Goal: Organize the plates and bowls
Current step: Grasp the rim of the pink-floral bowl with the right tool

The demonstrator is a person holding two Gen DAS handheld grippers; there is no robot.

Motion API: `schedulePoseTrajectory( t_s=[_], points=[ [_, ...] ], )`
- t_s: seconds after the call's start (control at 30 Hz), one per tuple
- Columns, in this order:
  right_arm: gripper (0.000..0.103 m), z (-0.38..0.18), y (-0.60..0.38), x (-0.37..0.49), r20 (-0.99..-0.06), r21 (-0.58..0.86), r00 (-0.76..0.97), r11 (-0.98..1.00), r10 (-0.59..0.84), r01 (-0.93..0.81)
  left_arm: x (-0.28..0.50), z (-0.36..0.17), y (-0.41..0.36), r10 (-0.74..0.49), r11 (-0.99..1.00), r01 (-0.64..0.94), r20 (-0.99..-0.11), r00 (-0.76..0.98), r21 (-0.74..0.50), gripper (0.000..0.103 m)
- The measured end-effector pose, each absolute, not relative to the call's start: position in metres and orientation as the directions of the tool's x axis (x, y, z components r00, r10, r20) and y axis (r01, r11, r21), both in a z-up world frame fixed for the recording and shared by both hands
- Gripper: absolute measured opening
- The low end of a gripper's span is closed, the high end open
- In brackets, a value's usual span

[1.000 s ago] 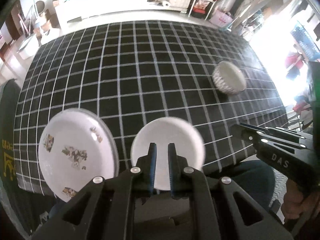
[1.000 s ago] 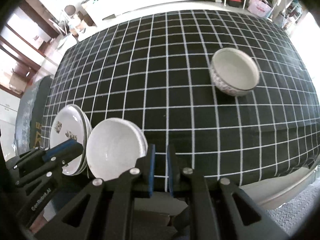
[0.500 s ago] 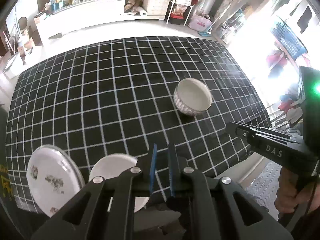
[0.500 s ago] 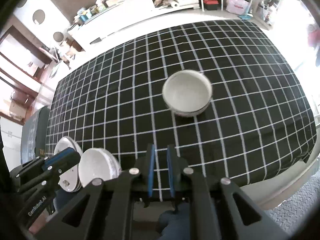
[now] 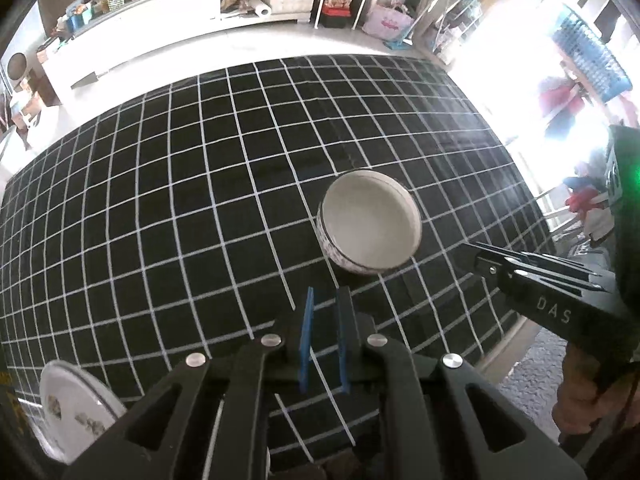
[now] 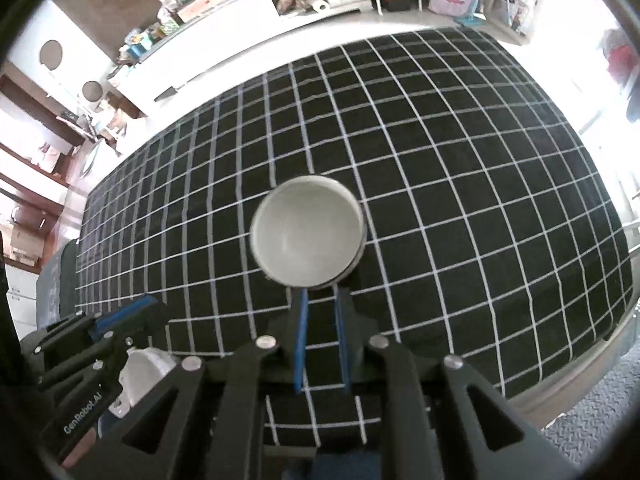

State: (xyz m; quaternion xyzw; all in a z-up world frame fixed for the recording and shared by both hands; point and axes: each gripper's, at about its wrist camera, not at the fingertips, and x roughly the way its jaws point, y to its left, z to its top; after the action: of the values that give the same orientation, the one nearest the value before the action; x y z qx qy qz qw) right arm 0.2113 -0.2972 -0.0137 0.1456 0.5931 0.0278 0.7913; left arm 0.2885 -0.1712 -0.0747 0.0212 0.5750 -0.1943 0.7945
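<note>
I see a glossy glazed ceramic bowl [image 6: 307,232] on matt black checked cloth [image 6: 460,200]; my left gripper [image 5: 326,300] looks matt black plastic with shiny metal screws.

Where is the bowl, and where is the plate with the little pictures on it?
bowl [image 6: 306,232]: right wrist view, on its pale inside.
plate [image 5: 76,412]: left wrist view, on its white face.
</note>
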Motion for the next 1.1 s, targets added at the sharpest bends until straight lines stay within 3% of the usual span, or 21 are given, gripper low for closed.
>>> schedulePoseTrajectory(
  t_s=[0.5,1.1],
  points=[
    [0.018,-0.058,-0.313,0.261,-0.946,0.244,0.254,0.958,0.201,0.152,0.351,-0.133,-0.199,-0.33,0.903,0.348,-0.926,0.184,-0.252,0.009],
    [0.014,-0.073,-0.294,0.253,-0.966,0.175,0.209,0.979,0.151,0.103,0.357,-0.152,-0.207,-0.214,0.894,0.429,-0.965,0.149,-0.132,0.01]
  ],
)
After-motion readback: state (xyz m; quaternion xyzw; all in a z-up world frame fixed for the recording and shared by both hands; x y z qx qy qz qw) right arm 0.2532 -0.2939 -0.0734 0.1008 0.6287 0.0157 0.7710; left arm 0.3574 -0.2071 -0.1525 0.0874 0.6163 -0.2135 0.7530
